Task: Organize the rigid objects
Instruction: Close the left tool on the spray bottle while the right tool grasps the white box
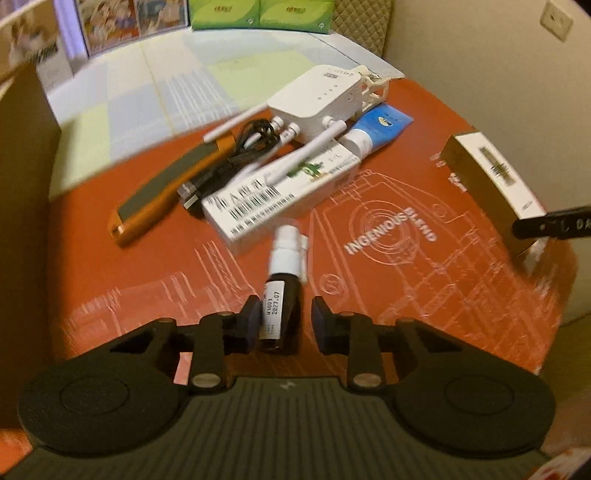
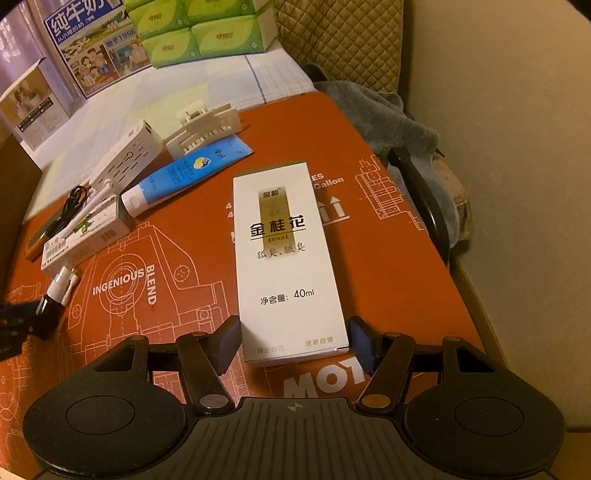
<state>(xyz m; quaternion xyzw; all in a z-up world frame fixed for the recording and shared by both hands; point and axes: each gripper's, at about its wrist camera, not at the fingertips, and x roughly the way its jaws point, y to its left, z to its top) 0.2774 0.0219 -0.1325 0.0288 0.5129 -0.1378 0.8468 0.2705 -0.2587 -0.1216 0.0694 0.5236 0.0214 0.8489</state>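
A small dark spray bottle [image 1: 281,295] with a white nozzle lies on the red mat [image 1: 406,295], its base between the fingers of my left gripper [image 1: 284,321]. The left pad touches it; a gap shows on the right, so the gripper is open around it. A tall white box [image 2: 288,258] with gold print lies flat on the mat. My right gripper [image 2: 293,343] is open, its fingers on either side of the box's near end with small gaps. The box [image 1: 491,173] also shows in the left wrist view, and the bottle [image 2: 59,291] in the right wrist view.
A pile at the mat's far side: white router [image 1: 317,99] with antennas, blue tube [image 2: 184,173], white carton with barcode [image 1: 273,195], orange-black tool [image 1: 166,188], black cable [image 1: 251,136], white plastic rack [image 2: 203,125]. Green tissue packs [image 2: 199,29] and boxes stand behind. Grey cloth [image 2: 399,118] lies right.
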